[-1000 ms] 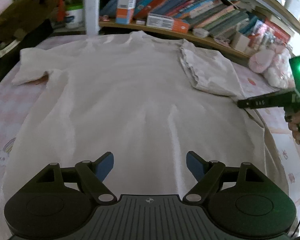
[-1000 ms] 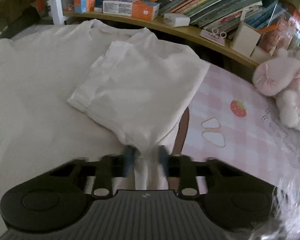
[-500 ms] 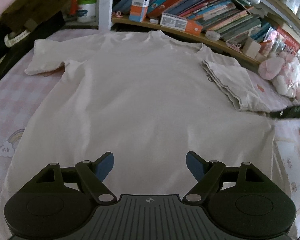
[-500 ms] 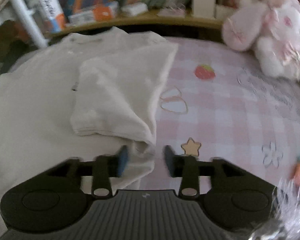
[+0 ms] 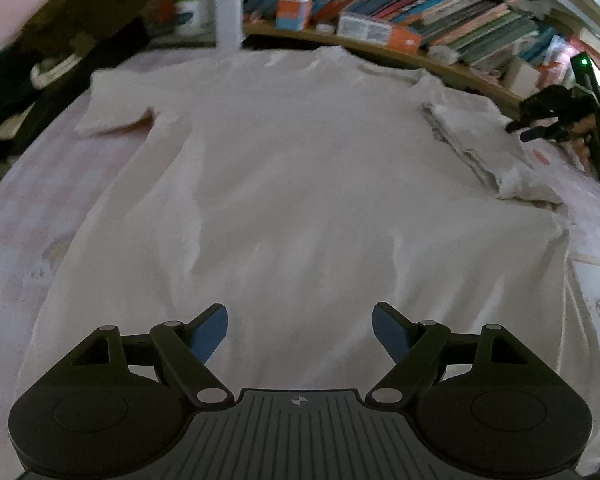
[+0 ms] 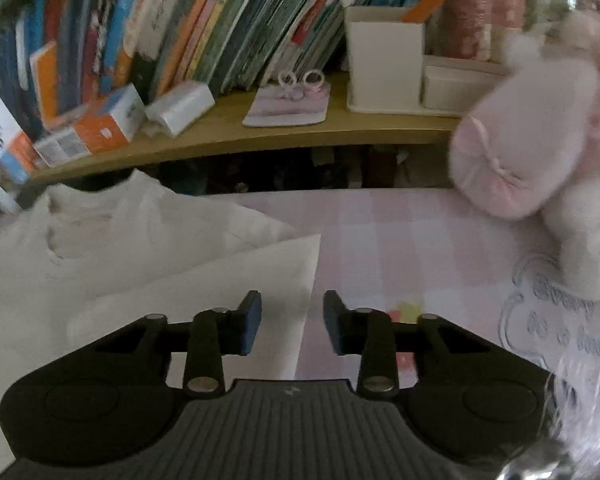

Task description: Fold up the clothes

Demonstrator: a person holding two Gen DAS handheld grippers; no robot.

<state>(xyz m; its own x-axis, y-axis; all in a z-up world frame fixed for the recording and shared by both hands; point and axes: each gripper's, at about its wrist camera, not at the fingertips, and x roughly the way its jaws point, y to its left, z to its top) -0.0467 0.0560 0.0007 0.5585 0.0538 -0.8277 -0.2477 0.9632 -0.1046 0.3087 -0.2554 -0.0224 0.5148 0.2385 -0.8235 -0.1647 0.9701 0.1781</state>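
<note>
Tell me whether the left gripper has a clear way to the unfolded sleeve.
Probably yes: the left gripper hangs open over the shirt, and only flat cloth lies before the unfolded sleeve.

Left gripper (image 5: 300, 330) angled steeply down, jaws spread wide, nothing between the blue pads. Right gripper (image 6: 292, 322) also pitched down, jaws partly apart and just been closing, pads clear of any contact, nothing gripped. Right gripper also visible far right in left wrist view, bits of fingers (image 5: 580, 142) behind it.
</note>
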